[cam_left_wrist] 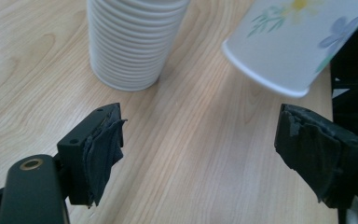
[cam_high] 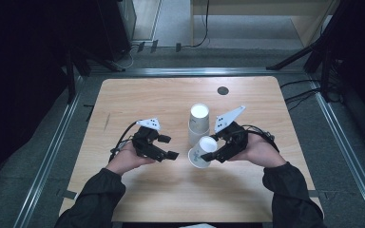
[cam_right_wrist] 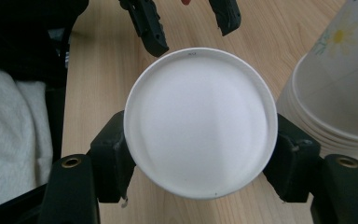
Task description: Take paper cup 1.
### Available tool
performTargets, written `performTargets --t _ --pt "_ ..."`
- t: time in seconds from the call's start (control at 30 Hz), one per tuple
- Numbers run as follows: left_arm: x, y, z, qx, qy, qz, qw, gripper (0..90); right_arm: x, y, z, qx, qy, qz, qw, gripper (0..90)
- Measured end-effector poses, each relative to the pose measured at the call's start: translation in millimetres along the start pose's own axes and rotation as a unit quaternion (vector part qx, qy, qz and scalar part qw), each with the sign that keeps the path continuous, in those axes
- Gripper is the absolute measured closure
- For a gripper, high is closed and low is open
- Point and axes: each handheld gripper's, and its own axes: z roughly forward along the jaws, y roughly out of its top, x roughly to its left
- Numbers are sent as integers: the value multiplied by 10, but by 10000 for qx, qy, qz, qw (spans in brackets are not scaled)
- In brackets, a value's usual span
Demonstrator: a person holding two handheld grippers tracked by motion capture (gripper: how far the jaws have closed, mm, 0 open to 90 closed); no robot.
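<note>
A stack of white paper cups [cam_high: 198,121] stands upright at the table's middle. Just in front of it my right gripper [cam_high: 215,148] is shut on a single flower-printed paper cup [cam_high: 202,152], which is tilted with its mouth down and to the left. In the right gripper view the cup's round white base [cam_right_wrist: 200,123] sits between the two jaws, with the stack [cam_right_wrist: 335,93] to the right. My left gripper [cam_high: 169,147] is open and holds nothing, a short way left of the cup. Its view shows the stack [cam_left_wrist: 130,42] and the tilted cup's rim [cam_left_wrist: 265,77] beyond the open gripper [cam_left_wrist: 203,123].
A dark round hole [cam_high: 223,90] sits in the wooden table [cam_high: 138,99] near its far edge. A white cloth [cam_right_wrist: 14,130] lies at the left of the right gripper view. Metal rails and cables run on the floor around the table.
</note>
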Motion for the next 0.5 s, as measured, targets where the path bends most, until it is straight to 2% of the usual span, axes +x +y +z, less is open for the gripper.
performTargets --t 0.1,0.17,0.3,0.43,0.5 --pt "-23 42 -3 48 40 122 9999 156 -8 -47 74 -104 27 23 9999 342" --pt "-26 57 -6 24 -36 143 9999 156 -8 -79 115 -122 47 49 9999 342" --pt "-54 67 5 45 9 197 9998 155 -23 -122 182 -155 98 158 9997 342" --pt "-100 78 29 70 -20 263 9996 151 -9 -115 220 -233 91 138 9996 342" --pt "-112 76 39 126 -48 365 9992 151 -7 -111 230 -257 101 131 9995 342"
